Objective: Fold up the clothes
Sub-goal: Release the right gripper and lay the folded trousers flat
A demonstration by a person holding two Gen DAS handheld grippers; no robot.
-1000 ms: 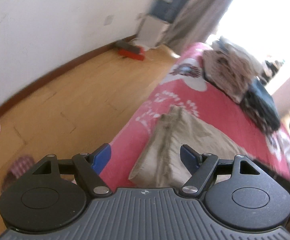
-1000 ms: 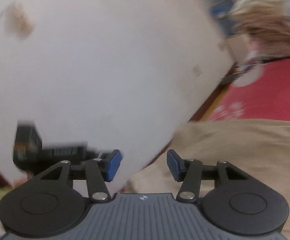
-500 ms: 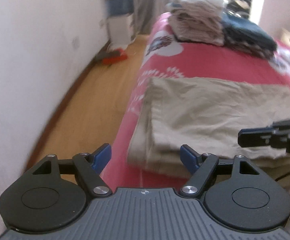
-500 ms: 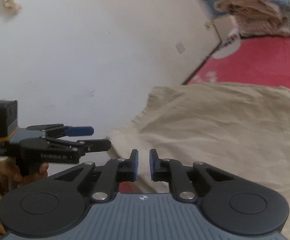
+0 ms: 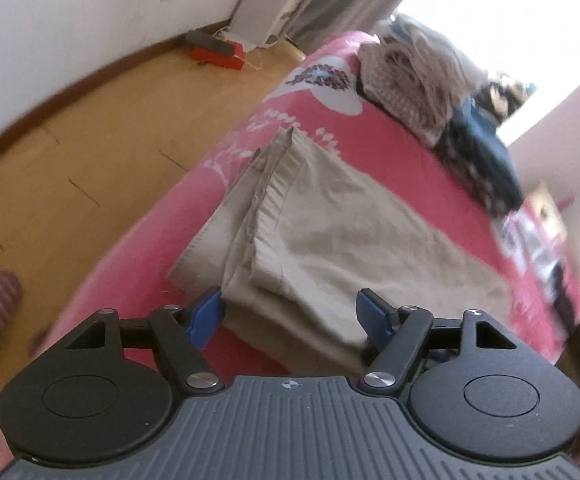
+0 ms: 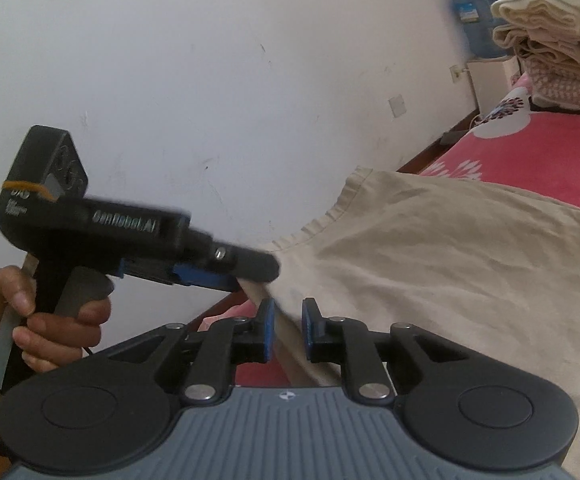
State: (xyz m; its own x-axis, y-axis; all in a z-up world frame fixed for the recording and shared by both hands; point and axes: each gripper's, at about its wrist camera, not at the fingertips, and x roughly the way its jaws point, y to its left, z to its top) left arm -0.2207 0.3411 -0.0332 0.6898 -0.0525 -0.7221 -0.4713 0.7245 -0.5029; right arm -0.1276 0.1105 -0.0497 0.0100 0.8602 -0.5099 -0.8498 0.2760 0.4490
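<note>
Step in hand: taking the near edge of the beige garment [image 5: 342,240], half-folded on the red bedspread [image 5: 390,136]. Left gripper [image 5: 290,312] has just been closing, jaws wide apart astride the near corner, not pinching. Right gripper [image 6: 288,330] narrow, edge between the pads, grip uncertain. Next: clamp both, lift together. Folded pile [image 6: 550,40] far; wood floor [image 5: 90,152] left.
</note>
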